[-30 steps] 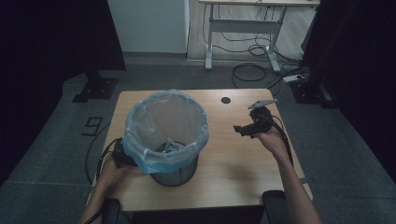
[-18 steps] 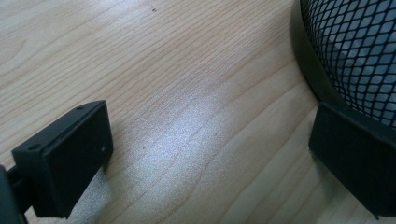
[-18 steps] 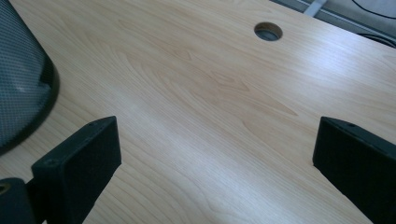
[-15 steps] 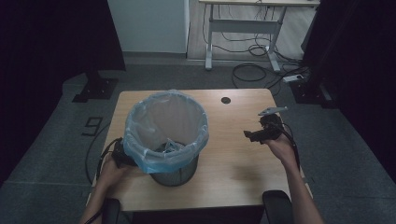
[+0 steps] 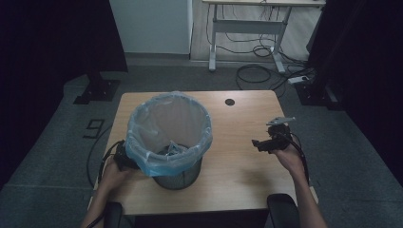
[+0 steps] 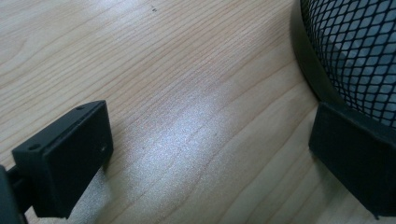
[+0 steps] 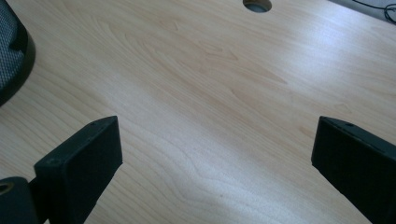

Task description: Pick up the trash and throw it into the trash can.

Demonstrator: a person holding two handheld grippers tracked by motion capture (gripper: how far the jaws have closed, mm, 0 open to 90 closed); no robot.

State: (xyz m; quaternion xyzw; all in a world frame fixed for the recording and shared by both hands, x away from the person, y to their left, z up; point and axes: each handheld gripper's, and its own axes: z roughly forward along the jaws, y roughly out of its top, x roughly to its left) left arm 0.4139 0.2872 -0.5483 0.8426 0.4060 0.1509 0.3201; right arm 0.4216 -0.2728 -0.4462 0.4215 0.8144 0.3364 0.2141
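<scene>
My left gripper [image 5: 124, 159] sits low at the lower left of the high view, tucked under the bag's overhang beside the bin [image 5: 178, 173]. In the left gripper view its 2 jaws stand wide apart with bare table [image 6: 187, 93] between them, gripping nothing; the right-hand jaw lies just beside the bin's black base ring [image 6: 310, 79], and I cannot tell whether it touches. My right gripper [image 5: 259, 144] hovers at the right of the high view, well apart from the bin, its 2 jaws likewise spread and empty over bare wood. The bin, a black mesh basket, stands in the lower centre-left of the table, lined with a pale blue plastic bag [image 5: 168, 130] whose edge is folded down over the rim all round. Judgement: the step in hand appears to be steadying the bin and tending the bag. To do it well, I should brace the base with the left gripper without tipping the basket, bring the right gripper across to the near rim, and pinch only the folded film, not the mesh, pulling evenly so the thin plastic does not tear or slip off. Markings: I can read no brand, label or writing on the bin, bag or table; a round cable hole [image 5: 230, 102] is the table's sole feature.
</scene>
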